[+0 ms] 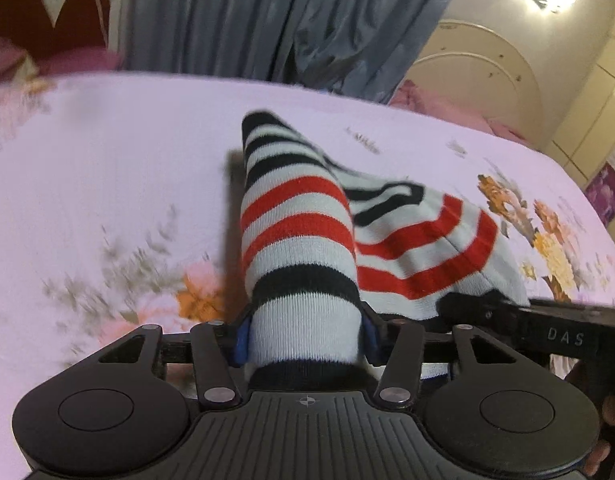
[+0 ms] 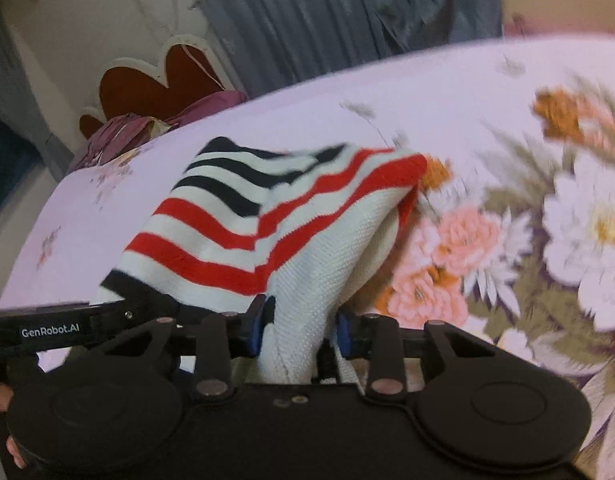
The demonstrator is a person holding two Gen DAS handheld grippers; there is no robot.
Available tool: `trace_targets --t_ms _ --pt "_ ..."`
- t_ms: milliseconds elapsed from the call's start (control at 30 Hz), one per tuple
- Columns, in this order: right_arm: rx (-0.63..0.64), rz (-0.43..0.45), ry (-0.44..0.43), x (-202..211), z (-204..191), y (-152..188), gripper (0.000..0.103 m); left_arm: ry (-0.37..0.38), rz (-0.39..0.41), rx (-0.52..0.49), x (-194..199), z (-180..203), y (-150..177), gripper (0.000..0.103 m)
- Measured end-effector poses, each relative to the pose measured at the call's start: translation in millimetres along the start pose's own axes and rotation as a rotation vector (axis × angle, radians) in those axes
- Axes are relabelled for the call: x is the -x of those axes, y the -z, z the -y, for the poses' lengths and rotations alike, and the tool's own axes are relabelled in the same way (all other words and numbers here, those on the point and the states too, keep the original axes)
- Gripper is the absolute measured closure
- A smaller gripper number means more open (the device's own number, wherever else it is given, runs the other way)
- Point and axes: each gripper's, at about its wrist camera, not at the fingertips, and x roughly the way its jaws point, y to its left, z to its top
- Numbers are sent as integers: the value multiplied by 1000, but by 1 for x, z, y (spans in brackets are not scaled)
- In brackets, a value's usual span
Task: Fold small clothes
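Both grippers are closed on the striped garment (image 1: 303, 240): left gripper (image 1: 305, 338) pinches a rolled part, right gripper (image 2: 299, 328) a white part. The garment (red, black, white stripes) is lifted above the floral bedsheet (image 1: 107, 168), w/ its far end drooping toward it.

The right hand-held gripper (image 2: 299, 334) is clamped on a bunched white end of a striped garment (image 2: 267, 216), its blue pads (image 2: 254, 330) pressing the knit from both sides. The cloth rises from the jaws and drapes away over the bed (image 2: 315, 92), showing red stripes nearer and black stripes farther off. The left hand-held gripper (image 2: 107, 314) reaches in from the left edge, touching the garment's black-edged corner. Grey curtains (image 2: 327, 12) hang behind the floral sheet.
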Motion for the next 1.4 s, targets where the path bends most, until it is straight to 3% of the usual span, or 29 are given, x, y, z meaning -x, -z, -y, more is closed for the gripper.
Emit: trace_targets --t_ms 233,700,767,833,900,1000,1100,1133,1200,1233,1267,1400 --pt "89 28 -15 -5 -53 -8 71 -33 57 -8 40 -43 -4 52" --pt "211 -19 -113 -76 -176 5 71 -134 77 144 84 -182 33 52" --pt "214 -50 -73 -92 -181 12 70 -120 68 177 72 -198 44 44" --pt "189 -103 -8 -113 -175 22 68 -99 43 213 56 -215 58 22" --pt "108 -87 -33 -118 -158 27 66 -31 60 313 52 -232 70 21" --pt "119 -84 -27 -115 -157 26 65 -17 72 274 50 -230 71 21" --pt "81 -106 0 -108 -153 20 48 -26 99 224 65 -228 65 23" --pt "75 -87 14 -102 -156 16 49 -42 124 200 75 -228 63 24" --pt "104 4 66 -85 -166 6 45 -48 193 178 93 -233 56 41" --pt "120 30 73 -81 -169 0 46 -24 209 183 96 -238 50 54" --pt "128 42 68 -82 -170 -5 49 2 212 182 93 -243 41 60" --pt "142 -2 48 -109 -179 -17 81 81 186 64 71 -225 11 60"
